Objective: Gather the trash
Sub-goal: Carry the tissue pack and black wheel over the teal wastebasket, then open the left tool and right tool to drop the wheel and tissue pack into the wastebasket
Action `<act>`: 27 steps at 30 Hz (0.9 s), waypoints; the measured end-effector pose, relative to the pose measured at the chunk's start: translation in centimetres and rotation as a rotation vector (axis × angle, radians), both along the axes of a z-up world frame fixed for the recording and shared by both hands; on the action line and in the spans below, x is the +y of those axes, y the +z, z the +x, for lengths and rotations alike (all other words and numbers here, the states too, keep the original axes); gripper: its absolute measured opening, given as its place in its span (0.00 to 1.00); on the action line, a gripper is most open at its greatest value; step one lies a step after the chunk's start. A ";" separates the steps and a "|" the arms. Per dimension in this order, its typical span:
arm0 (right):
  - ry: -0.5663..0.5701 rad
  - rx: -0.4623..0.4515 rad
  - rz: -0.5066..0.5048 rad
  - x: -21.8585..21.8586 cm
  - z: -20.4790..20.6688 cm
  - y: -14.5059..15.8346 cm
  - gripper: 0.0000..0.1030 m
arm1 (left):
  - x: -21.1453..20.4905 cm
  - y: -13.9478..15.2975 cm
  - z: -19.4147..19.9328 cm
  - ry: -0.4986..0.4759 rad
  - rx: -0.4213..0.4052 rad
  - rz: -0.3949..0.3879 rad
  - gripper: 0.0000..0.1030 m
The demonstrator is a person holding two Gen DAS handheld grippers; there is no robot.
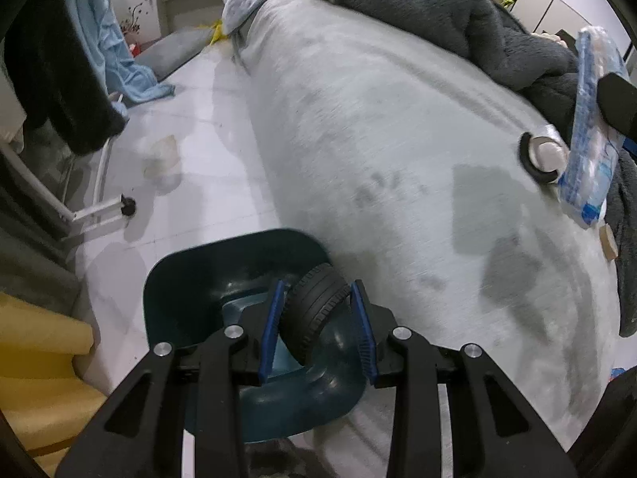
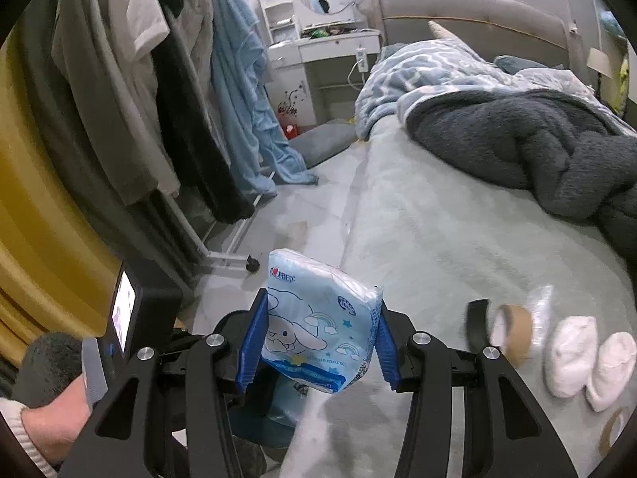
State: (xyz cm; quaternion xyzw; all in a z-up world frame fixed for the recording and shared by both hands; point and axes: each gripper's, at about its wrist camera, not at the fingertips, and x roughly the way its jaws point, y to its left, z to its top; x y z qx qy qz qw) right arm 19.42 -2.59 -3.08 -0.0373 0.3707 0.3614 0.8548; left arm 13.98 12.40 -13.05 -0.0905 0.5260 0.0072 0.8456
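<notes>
Left tongs [image 1: 317,326] clamp dustpan handle [image 1: 314,314]; right tongs [image 2: 318,338] clamp tissue pack [image 2: 318,326].

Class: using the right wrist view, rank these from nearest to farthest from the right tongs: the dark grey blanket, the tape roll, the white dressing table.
1. Tape roll, on the bed just right of the right tongs.
2. Dark grey blanket, heaped farther up the bed, on the right.
3. White dressing table, against the far wall.

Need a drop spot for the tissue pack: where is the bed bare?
Bare: the pale grey bedspread between its floor-side edge and the dark grey fleece blanket. Crowded: the near right part, with a brown tape roll and two white socks.
</notes>
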 end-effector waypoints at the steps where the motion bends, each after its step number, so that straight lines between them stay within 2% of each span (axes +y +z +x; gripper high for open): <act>1: 0.007 0.004 -0.002 0.4 0.0 -0.2 0.48 | 0.5 -0.4 -0.1 0.005 0.014 -0.007 0.36; 7: 0.036 0.055 0.006 2.1 0.4 -1.9 0.48 | 2.5 -2.3 -0.7 0.015 0.078 -0.038 0.36; 21: 0.149 0.132 -0.068 8.3 -0.8 -5.9 0.48 | 6.8 -7.0 -2.3 0.022 0.241 -0.124 0.37; 27: 0.178 0.166 -0.132 10.5 -1.0 -8.4 0.48 | 8.3 -7.3 -3.2 0.023 0.252 -0.171 0.50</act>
